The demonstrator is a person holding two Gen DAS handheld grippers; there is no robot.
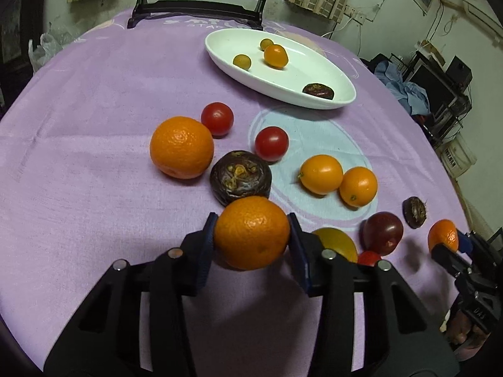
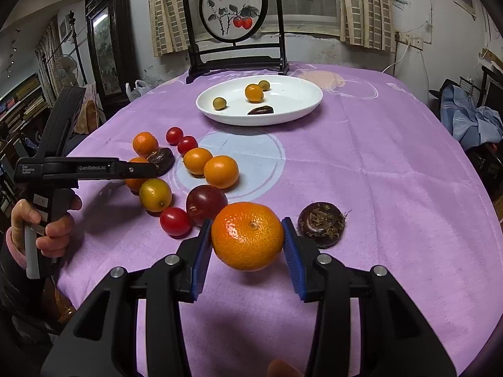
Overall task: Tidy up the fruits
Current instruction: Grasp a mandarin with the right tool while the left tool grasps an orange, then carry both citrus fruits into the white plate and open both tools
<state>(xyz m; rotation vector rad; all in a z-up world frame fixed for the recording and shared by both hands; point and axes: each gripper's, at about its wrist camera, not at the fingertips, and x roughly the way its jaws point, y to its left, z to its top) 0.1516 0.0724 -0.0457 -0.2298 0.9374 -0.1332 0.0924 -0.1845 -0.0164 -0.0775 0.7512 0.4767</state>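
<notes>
The left gripper is clamping a mandarin between its blue pads, which are pressing on the fruit's two sides; the peel is showing bright orange, pitted and glossy. The right gripper is likewise gripping a second mandarin, stem dimple facing up, with the skin looking dimpled and unbroken. Both fruits are casting shadows on the purple tablecloth beneath them. Directly ahead of the left gripper's fingers, a dark wrinkled fruit is lying just beyond the held mandarin, and a third mandarin is sitting ahead and to the left, next to two red tomatoes. Ahead and to the right of that gripper, two small orange kumquats are resting side by side, touching. Just right of the right gripper's fingertips, a dark husked fruit is lying on the cloth; to its left a dark red plum and a cherry tomato are sitting close together. Far ahead of both tools, a white oval plate is holding four small fruits.
</notes>
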